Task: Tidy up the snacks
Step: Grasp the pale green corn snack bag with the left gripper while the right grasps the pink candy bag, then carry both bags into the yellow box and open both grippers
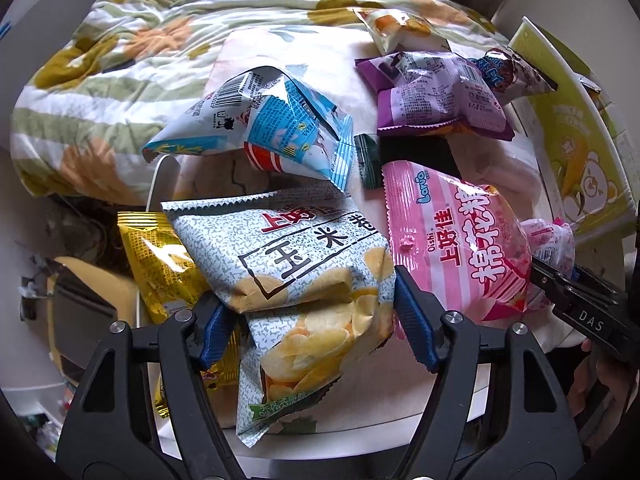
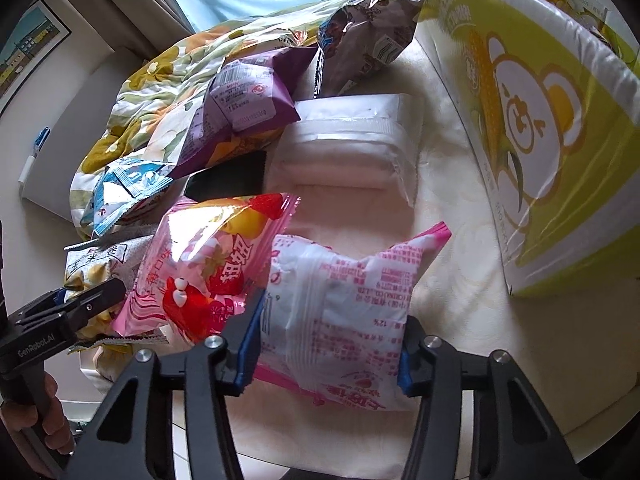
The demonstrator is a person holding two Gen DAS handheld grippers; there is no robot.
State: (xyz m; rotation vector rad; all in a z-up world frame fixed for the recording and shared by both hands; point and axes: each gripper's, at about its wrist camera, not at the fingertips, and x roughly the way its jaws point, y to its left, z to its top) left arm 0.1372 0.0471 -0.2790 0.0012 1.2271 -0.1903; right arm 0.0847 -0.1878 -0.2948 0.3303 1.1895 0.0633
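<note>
Between the blue pads of the left tool [image 1: 316, 320], a speckled corn-chip bag [image 1: 304, 280], pinched across its puffed middle and hanging off the near edge of the white bench [image 1: 360, 436]. Beside it, touching, a pink Oishi cotton-candy bag [image 1: 452, 248]; behind, a gold bag [image 1: 160, 264], a blue-and-white packet [image 1: 280, 132], a purple packet [image 1: 436, 96] and a dark brownish bag [image 1: 516, 68]. At far right, a yellow-green bear-printed box [image 1: 576, 148], likely the destination, though not certain.

In the right wrist view, the right tool [image 2: 326, 344] closed around a white-and-pink packet [image 2: 344, 304], pads pressing both sides, with a strawberry-printed pink bag [image 2: 208, 264] overlapping its left edge and a clear zip pouch [image 2: 352, 152] lying just beyond.

Risks, as judged from here: air-filled foil squashing and slipping out of either grip, since both holds are on slick, pillowy middles rather than on seams. Crushed chips from too hard a squeeze. Dragging of the strawberry bag along with the packet when lifted, or a nudge sending neighbours off the bench edge toward the floor clutter below. Possible collision between the two tools, working close together over one crowded pile.
</note>
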